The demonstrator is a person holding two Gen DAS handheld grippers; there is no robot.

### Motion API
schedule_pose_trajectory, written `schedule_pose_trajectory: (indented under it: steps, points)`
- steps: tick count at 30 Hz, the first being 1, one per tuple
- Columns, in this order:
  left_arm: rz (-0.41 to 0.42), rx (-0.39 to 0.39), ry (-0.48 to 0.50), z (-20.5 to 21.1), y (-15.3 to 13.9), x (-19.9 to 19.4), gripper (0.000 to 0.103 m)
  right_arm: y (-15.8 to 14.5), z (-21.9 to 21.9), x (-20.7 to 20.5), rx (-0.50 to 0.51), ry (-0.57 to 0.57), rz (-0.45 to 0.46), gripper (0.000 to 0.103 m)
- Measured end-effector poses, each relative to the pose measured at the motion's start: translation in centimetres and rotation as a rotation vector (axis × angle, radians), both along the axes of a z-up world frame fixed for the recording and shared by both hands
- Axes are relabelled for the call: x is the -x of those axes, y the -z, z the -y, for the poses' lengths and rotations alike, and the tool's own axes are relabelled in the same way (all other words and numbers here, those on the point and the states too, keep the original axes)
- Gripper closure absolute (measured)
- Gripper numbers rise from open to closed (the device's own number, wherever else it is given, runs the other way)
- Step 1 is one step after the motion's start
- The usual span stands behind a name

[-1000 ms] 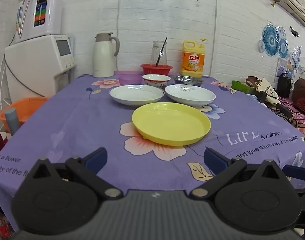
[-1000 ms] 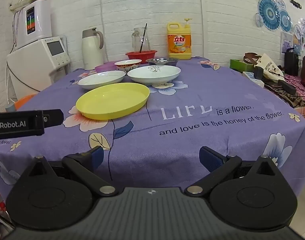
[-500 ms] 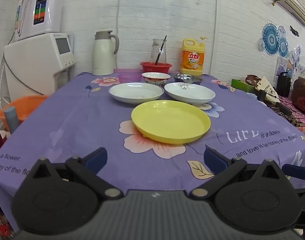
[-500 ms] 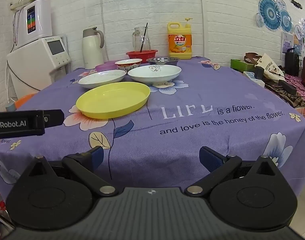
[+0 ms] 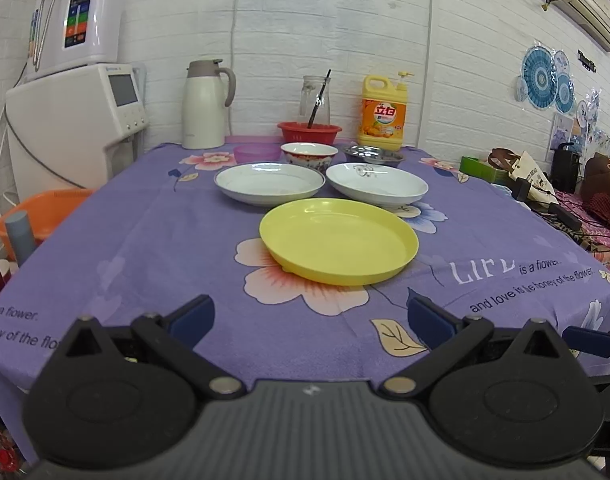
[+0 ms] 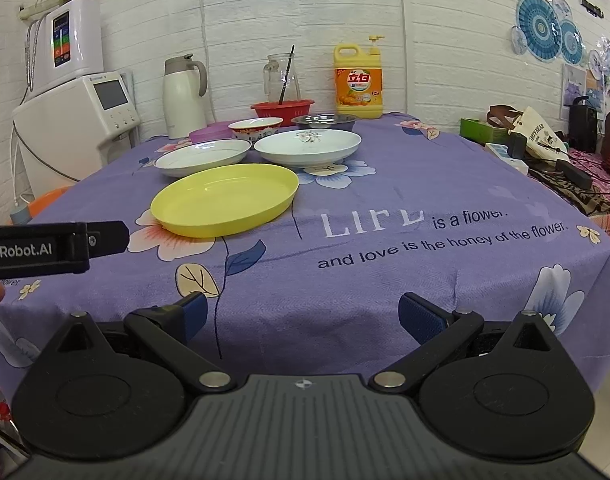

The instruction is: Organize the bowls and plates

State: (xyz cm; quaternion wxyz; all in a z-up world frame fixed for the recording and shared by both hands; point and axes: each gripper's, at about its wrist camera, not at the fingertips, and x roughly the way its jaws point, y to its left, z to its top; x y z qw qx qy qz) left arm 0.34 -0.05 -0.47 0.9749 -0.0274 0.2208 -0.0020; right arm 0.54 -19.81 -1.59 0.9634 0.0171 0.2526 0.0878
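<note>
Left tool (image 5: 309,320) and right tool (image 6: 301,318) — both spread wide, holding nothing, at the near edge of the table (image 6: 425,184). Yellow plate (image 5: 339,240) nearest; two white plates (image 5: 269,182) (image 5: 379,183) side by side behind it — then three small bowls (image 5: 309,153).

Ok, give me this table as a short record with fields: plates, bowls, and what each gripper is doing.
plates: yellow plate nearest; two white plates side by side behind it
bowls: patterned bowl, purple bowl, metal bowl in a back row
stacking: none yet
left gripper: open, empty, above near table edge
right gripper: open, empty
</note>
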Motion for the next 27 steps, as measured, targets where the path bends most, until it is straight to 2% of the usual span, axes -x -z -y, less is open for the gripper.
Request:
schedule_pose_trajectory:
  steps: [27]
  points:
    - [-0.016,0.013,0.031,-0.02,0.19,-0.18,0.0,0.09,-0.33,-0.03,0.004,-0.004,-0.007,0.0]
